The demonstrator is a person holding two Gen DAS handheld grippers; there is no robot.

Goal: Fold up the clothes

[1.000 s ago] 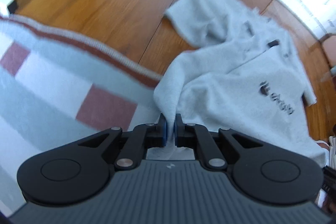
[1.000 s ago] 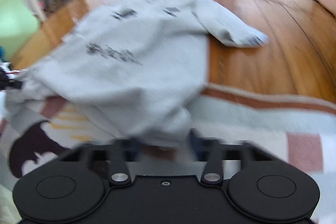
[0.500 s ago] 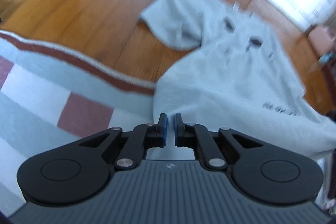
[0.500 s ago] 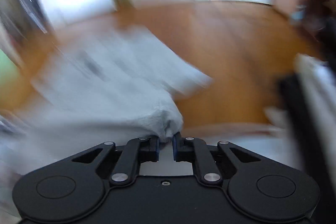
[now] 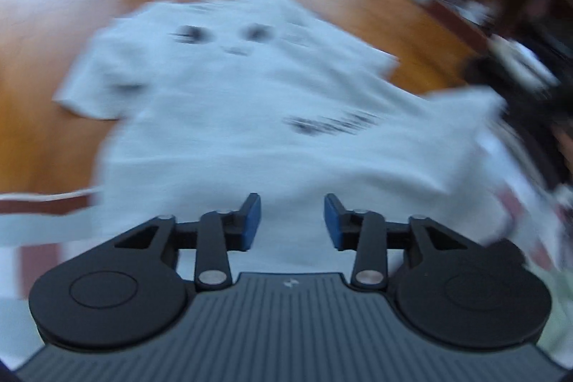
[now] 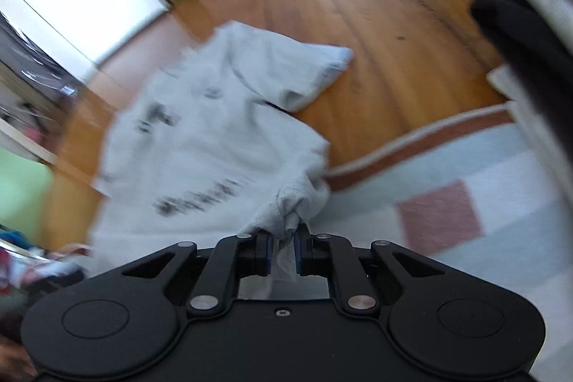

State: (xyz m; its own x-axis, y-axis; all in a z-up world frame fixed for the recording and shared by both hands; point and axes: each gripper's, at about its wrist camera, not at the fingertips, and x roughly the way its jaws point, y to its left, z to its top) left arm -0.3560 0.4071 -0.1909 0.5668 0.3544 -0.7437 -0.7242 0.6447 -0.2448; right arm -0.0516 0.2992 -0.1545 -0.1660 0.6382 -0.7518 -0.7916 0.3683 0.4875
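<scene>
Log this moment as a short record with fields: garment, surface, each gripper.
garment: grey T-shirt with dark print, spread out, front up
surface: partly on wooden floor, hem end on checked rug
left gripper: jaws opening, no cloth pinched between them
right gripper: shut on a bunched edge of the T-shirt

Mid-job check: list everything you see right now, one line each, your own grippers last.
T-shirt: one, light grey with dark print, spread partly on the floor, partly on the rug.
Rug: one, pale with pink squares and a reddish border, near side of the floor.
Wooden floor: one, orange-brown, under and beyond the shirt.
Other clothes: a few, black and white, at the right edge.
Left gripper: one, black with blue pads, jaws opening above the shirt, no cloth between them.
Right gripper: one, black, shut on a bunched shirt corner.
</scene>
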